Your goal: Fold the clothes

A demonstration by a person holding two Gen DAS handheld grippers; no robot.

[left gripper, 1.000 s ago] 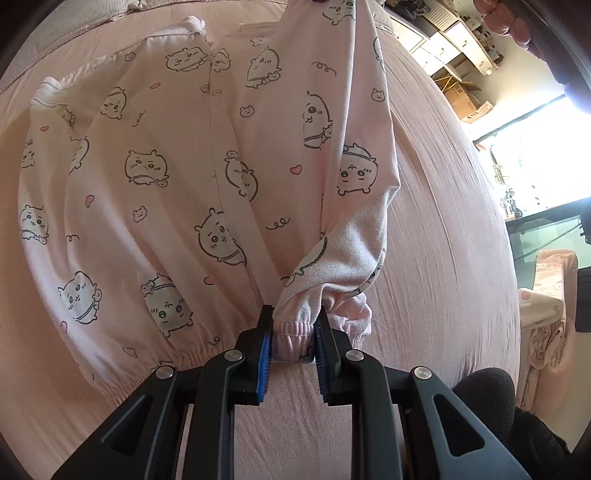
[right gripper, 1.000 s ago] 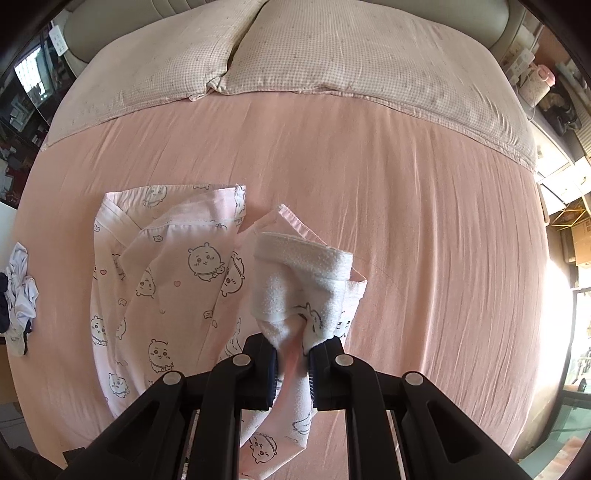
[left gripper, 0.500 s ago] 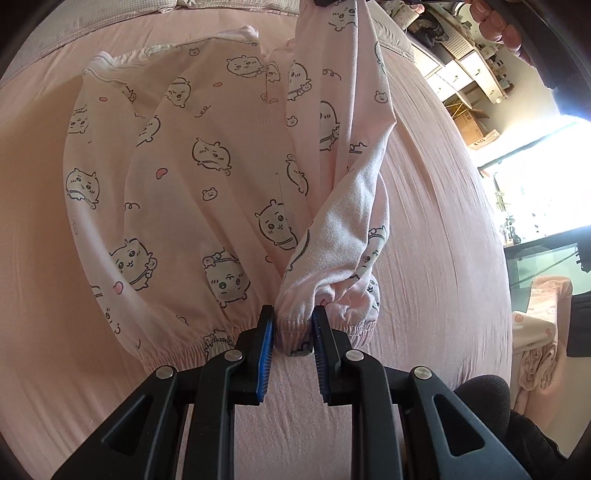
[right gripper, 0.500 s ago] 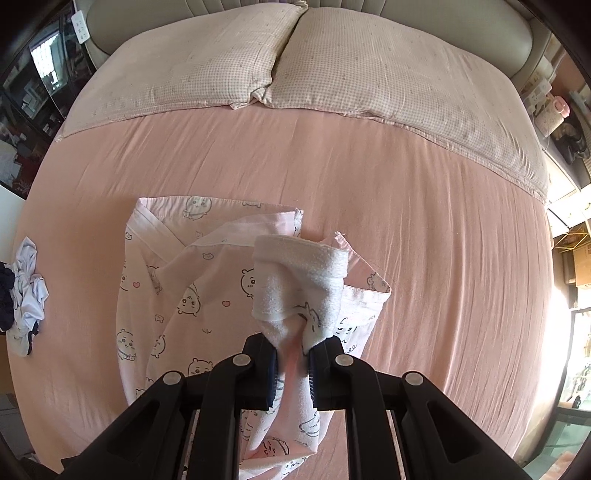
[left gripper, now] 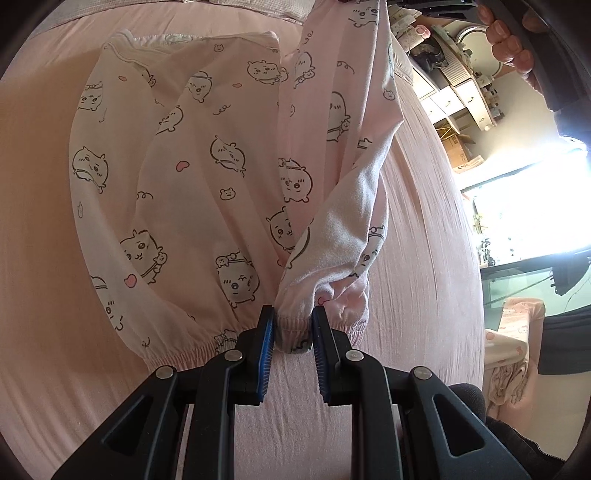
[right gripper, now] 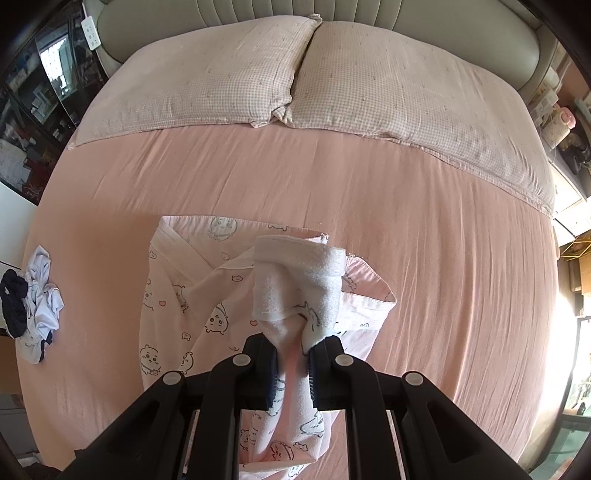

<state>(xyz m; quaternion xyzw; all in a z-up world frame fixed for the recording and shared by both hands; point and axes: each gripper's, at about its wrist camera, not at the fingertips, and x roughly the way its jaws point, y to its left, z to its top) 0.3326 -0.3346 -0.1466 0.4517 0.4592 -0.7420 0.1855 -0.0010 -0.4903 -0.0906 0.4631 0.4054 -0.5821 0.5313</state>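
We saw a wide bed under a pink sheet (right gripper: 424, 258), creased in long soft lines. Two checked pillows (right gripper: 207, 81) lay side by side at its head, touching along their inner edges, with a padded, ribbed headboard (right gripper: 258, 14) behind them. At the sheet's left edge sat a small crumpled heap of white and dark cloth (right gripper: 35, 306). Dark glass-fronted shelving (right gripper: 33, 99) stood beyond the bed on that side. From the other view we noted white shelves and drawers (left gripper: 454, 92) along the far wall, a cardboard box (left gripper: 465, 155) on the floor below them, and a bright, overexposed window (left gripper: 532, 214)
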